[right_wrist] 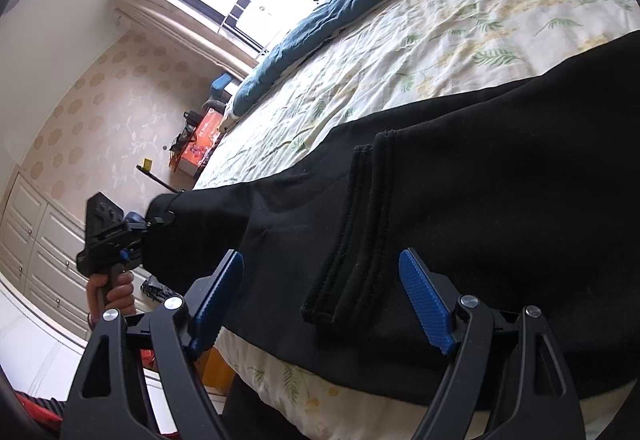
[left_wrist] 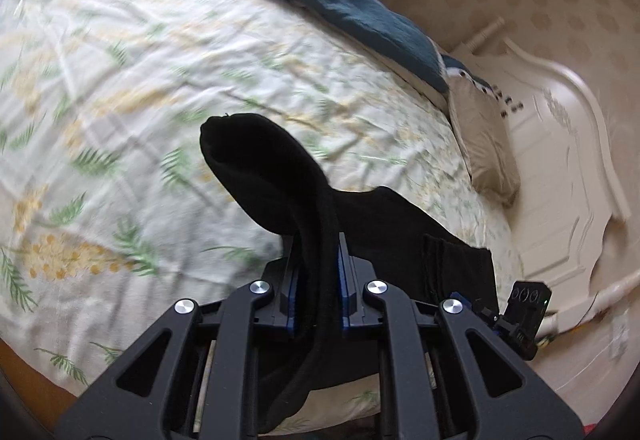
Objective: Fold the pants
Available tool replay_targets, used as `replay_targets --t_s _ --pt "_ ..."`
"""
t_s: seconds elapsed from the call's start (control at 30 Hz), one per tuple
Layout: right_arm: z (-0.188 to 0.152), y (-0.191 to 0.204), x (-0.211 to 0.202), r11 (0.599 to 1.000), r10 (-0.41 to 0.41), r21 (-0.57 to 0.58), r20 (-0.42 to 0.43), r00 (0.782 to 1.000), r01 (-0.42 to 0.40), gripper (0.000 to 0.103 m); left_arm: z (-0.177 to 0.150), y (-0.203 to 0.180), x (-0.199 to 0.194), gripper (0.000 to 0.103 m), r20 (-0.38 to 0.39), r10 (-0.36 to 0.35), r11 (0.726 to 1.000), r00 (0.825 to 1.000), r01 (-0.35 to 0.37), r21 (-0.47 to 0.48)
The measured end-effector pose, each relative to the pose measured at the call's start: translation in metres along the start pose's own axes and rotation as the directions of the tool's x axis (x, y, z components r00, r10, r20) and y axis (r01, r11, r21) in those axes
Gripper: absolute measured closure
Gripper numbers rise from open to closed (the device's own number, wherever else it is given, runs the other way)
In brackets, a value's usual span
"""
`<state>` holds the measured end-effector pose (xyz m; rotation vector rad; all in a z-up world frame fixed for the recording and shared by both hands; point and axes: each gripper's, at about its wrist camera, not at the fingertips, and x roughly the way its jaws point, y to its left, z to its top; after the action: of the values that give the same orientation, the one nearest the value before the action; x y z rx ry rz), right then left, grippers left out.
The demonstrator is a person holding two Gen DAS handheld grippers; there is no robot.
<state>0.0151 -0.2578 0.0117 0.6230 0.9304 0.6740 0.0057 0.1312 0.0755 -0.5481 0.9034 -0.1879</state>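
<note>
Our left tool (left_wrist: 316, 260) pinches the pants (right_wrist: 460, 200) hem; they stretch along the bed (right_wrist: 440, 40) toward our gaping right tool (right_wrist: 322, 304).

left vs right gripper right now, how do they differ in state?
The left gripper is shut on the black pants, a fold of cloth standing up between its pads. The right gripper is open, holding nothing, its blue pads spread above the pants' pocket area. Both hover over the floral bedsheet.
</note>
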Motion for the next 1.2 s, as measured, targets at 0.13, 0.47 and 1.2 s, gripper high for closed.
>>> replay_targets --t_s 0.13,0.47,1.2 --pt "-0.004 0.007 -0.009 1.0 0.003 0.005 0.006 1.0 -0.003 0.024 -0.003 -0.047 0.008 0.089 0.003 0.066 0.991 0.998 -0.066 0.121" --pt "-0.014 0.007 -0.027 1.0 0.005 -0.006 0.016 1.0 -0.005 0.024 -0.025 -0.14 0.063 0.089 0.017 0.21 0.929 0.977 -0.205 0.309" --pt "-0.032 -0.026 -0.069 0.997 -0.012 0.075 0.099 0.995 0.004 0.024 -0.08 -0.231 0.183 0.088 0.012 0.349 0.83 0.937 -0.315 0.459"
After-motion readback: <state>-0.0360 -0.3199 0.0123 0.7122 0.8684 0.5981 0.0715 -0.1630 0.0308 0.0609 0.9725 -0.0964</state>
